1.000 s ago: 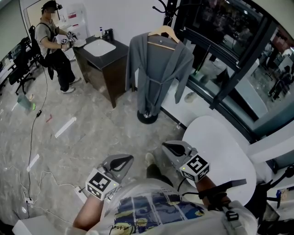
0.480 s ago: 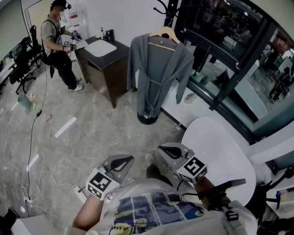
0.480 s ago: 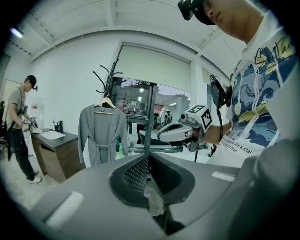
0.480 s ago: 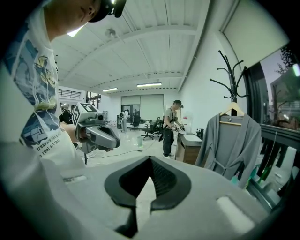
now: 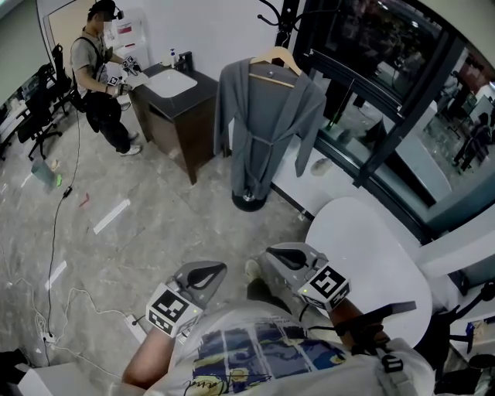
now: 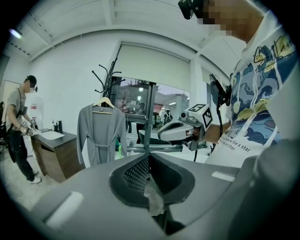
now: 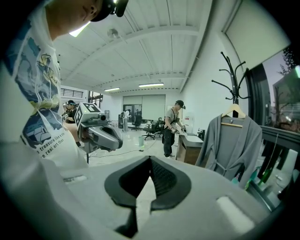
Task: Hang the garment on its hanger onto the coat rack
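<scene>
A grey robe (image 5: pixel 267 124) hangs on a wooden hanger (image 5: pixel 274 58), hooked onto the black coat rack (image 5: pixel 282 11) whose round base (image 5: pixel 249 199) stands on the floor. The robe also shows in the left gripper view (image 6: pixel 101 133) and the right gripper view (image 7: pixel 232 145). Both grippers are held low, close to the person's chest and well short of the rack. The left gripper (image 5: pixel 203 272) is shut with nothing in it, its pads meeting at the tip (image 6: pixel 149 157). The right gripper (image 5: pixel 282 253) is shut and holds nothing (image 7: pixel 150 161).
A dark sink cabinet (image 5: pixel 174 93) stands left of the rack, with another person (image 5: pixel 100 69) at it. A white round table (image 5: pixel 371 263) sits to my right. Cables (image 5: pixel 54 232) trail over the marble floor. A dark-framed glass wall (image 5: pixel 387 93) runs behind the rack.
The right gripper has drifted slightly left toward the left one. The person at the sink has shifted position. The robe and rack have not moved.
</scene>
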Tool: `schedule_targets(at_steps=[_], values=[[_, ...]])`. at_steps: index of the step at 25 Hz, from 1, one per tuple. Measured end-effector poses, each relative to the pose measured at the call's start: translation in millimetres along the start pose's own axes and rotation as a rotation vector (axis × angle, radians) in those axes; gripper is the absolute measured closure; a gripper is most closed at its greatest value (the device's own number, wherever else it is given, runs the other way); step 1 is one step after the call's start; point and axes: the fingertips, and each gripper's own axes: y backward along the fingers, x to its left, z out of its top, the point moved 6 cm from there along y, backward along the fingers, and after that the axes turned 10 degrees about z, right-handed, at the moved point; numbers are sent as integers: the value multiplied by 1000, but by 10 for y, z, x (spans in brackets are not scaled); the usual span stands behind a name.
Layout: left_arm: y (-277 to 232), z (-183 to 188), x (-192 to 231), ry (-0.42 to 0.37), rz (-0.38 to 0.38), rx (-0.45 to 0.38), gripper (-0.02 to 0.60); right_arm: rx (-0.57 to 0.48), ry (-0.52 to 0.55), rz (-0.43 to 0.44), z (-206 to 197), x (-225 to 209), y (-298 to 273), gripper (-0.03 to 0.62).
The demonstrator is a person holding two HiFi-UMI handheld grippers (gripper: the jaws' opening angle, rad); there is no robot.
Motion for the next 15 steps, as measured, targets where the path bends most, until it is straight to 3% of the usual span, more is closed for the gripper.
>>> schedule_targets(at_steps=[15], values=[[-193, -33, -17, 1, -40, 19, 578, 26, -18, -11, -123, -94, 38, 592]])
